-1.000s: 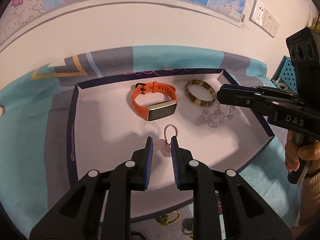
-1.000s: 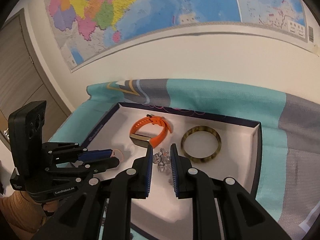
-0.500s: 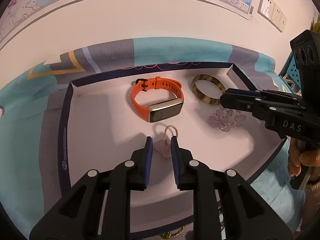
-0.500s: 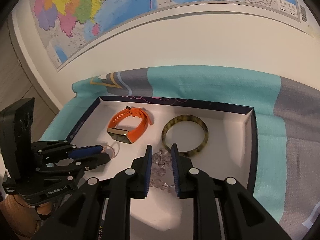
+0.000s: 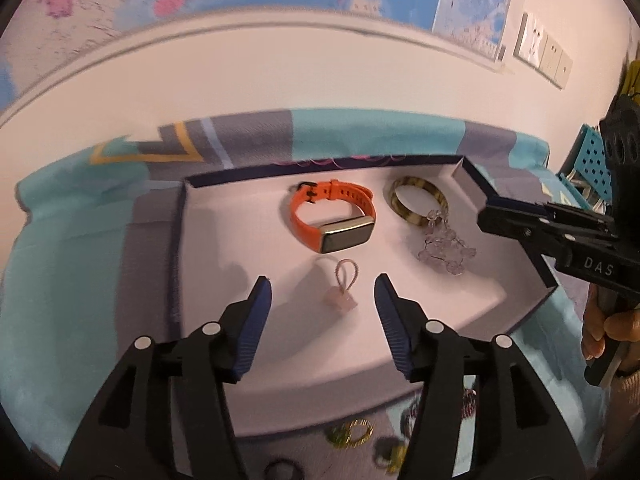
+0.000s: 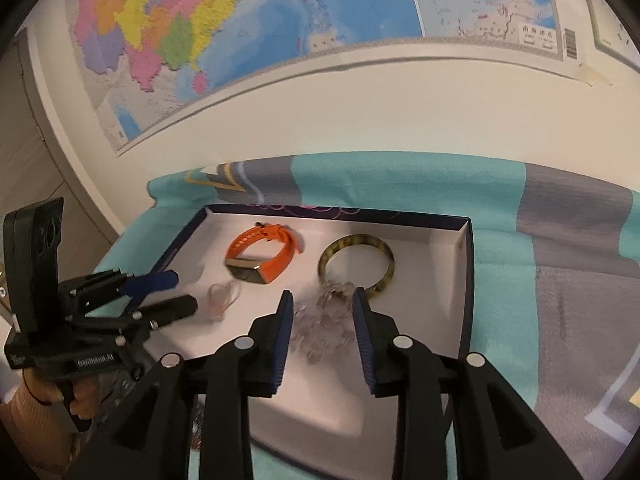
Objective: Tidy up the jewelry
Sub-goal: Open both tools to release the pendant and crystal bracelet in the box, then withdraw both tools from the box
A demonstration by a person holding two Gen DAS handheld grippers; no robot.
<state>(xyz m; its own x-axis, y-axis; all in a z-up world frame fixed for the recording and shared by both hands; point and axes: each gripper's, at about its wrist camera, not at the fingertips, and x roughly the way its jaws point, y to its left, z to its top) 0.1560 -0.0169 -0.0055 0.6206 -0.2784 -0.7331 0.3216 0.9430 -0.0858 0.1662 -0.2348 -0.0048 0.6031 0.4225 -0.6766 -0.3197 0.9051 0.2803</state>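
A white tray (image 5: 248, 236) with a dark rim holds an orange watch band (image 5: 332, 216), a tortoiseshell bangle (image 5: 418, 204), a clear bead bracelet (image 5: 444, 248) and a small pink charm (image 5: 342, 292) on a loop. My left gripper (image 5: 322, 288) is open, its fingers either side of the pink charm, which lies on the tray floor. My right gripper (image 6: 322, 312) is open just above the clear bead bracelet (image 6: 324, 328), which lies loose beside the bangle (image 6: 356, 264). The right view also shows the orange band (image 6: 264, 256) and the left gripper (image 6: 176, 292).
The tray (image 6: 464, 280) sits on a teal and grey cloth (image 6: 560, 280). More jewelry (image 5: 356, 434) lies on the cloth in front of the tray's near edge. A wall with a map (image 6: 280, 20) rises behind. A blue pegboard rack (image 5: 588, 160) stands at the right.
Both grippers have opened. The left one let go of the pink charm and the right one let go of the clear bead bracelet; both pieces now lie on the tray floor.
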